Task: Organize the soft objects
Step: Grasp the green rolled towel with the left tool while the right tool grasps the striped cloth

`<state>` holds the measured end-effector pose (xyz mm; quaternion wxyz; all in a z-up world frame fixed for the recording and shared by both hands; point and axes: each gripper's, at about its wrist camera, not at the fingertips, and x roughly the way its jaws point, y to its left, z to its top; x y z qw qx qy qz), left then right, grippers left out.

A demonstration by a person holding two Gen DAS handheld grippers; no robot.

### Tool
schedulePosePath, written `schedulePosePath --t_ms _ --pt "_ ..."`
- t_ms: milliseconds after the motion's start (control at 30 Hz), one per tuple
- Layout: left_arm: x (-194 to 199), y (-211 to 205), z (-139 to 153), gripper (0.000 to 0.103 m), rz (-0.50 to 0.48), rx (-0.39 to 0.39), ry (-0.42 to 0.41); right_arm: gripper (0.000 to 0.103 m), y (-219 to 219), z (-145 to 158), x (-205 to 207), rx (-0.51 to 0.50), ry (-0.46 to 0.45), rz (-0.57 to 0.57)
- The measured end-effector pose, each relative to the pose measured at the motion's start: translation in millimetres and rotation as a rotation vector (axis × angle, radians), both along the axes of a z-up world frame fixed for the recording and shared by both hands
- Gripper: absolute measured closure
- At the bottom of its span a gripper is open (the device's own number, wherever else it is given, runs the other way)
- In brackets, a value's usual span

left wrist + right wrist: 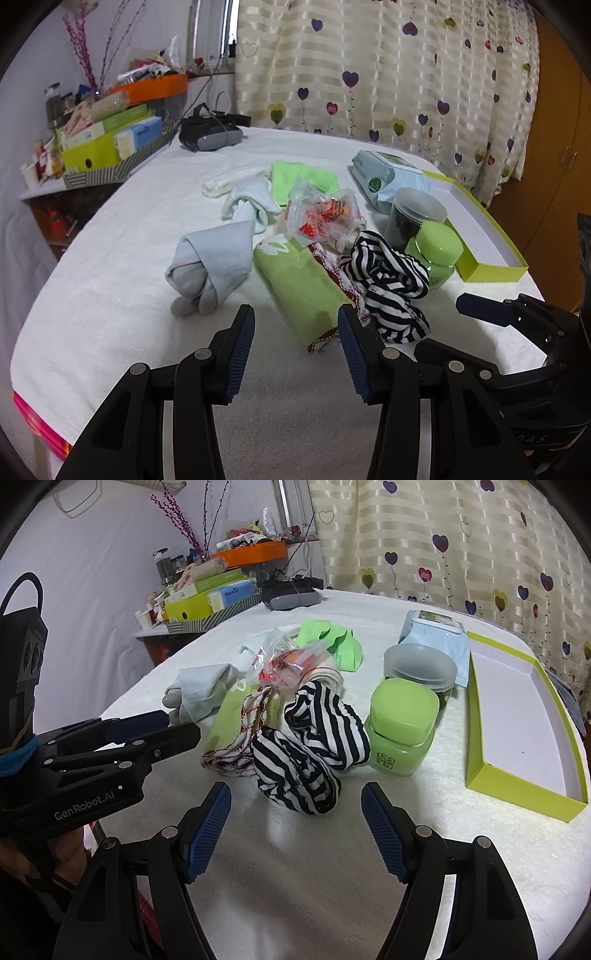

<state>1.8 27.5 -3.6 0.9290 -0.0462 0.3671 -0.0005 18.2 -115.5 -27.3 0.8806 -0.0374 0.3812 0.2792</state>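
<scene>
Crumpled striped sock [308, 746], glossy green jar [400, 727], fluffy white towel [295, 867].

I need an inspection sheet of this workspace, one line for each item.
Surface: white towel covering the table.
Job's things: striped cloth, grey socks, green cloth, all loose in a pile.
Clutter: green jar, clear tub, wipes pack, open box.
Grippers: left gripper and right gripper open, holding nothing.
Cables: black cable near the headset.
Surroundings: heart curtain, crowded side shelf.
</scene>
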Motion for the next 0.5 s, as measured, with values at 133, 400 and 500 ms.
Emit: schedulePosePath --t_ms 133,400,500 --pt "2.6 5.1 -1.2 0.057 0.012 -0.015 -0.002 0.029 1.1 -1.9 4.1 0.002 0.006 0.003" --pt "11.6 17.4 -6.5 0.056 0.009 -0.099 0.013 0.030 7.1 -6.7 13.9 -0.001 0.015 0.025" --pt "16.0 20.1 -8.3 0.054 0.007 -0.137 0.020 0.040 10.6 -11.7 18.6 -0.005 0.031 0.046"
